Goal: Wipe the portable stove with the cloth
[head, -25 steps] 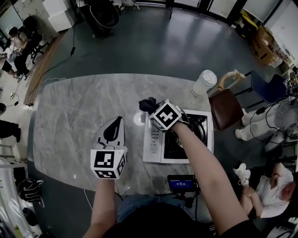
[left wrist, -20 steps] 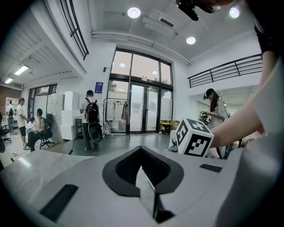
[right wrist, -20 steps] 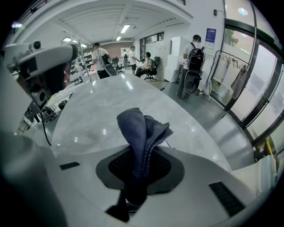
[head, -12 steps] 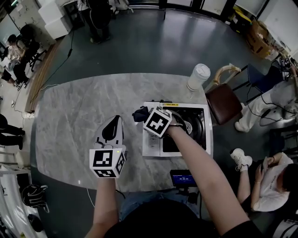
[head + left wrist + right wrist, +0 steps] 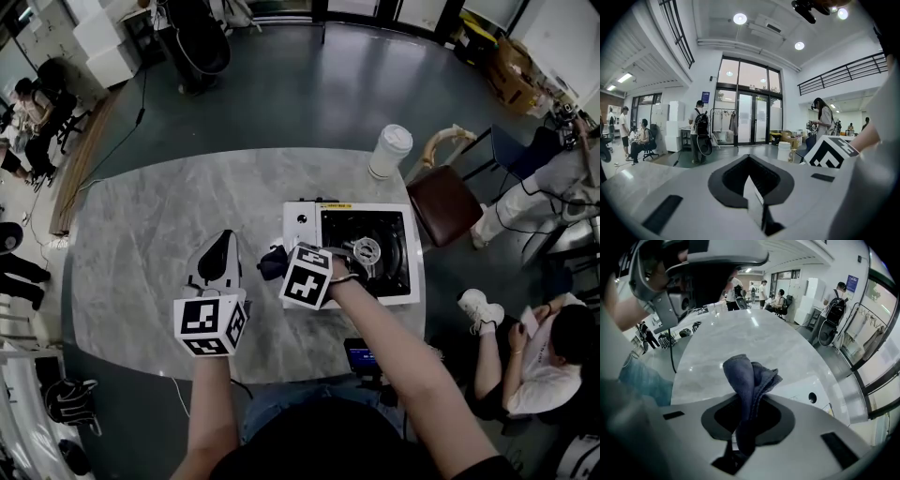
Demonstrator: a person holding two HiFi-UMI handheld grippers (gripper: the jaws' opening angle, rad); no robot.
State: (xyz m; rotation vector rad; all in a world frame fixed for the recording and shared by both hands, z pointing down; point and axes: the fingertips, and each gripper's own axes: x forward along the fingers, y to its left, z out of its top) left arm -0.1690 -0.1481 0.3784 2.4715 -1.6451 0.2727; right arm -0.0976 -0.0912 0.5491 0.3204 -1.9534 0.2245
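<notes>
A white portable stove (image 5: 303, 228) with a black burner well stands on the marble table (image 5: 141, 244), right of centre. My right gripper (image 5: 272, 264) is shut on a dark blue cloth (image 5: 749, 377), which bunches up out of its jaws; in the head view the cloth (image 5: 271, 262) hangs at the stove's front left corner. A white strip of the stove (image 5: 806, 391) shows just beyond the cloth in the right gripper view. My left gripper (image 5: 220, 255) is shut with nothing in it, held over bare table left of the stove, pointing level across the room.
A white lidded cup (image 5: 389, 150) stands at the table's far edge behind the stove. A brown chair (image 5: 448, 202) is by the table's right side. A small dark device (image 5: 361, 358) sits at the near edge. People stand and sit around the room.
My right gripper has drawn the cloth back toward me and left, from the stove's far left corner to its front left corner. The left gripper has hardly moved.
</notes>
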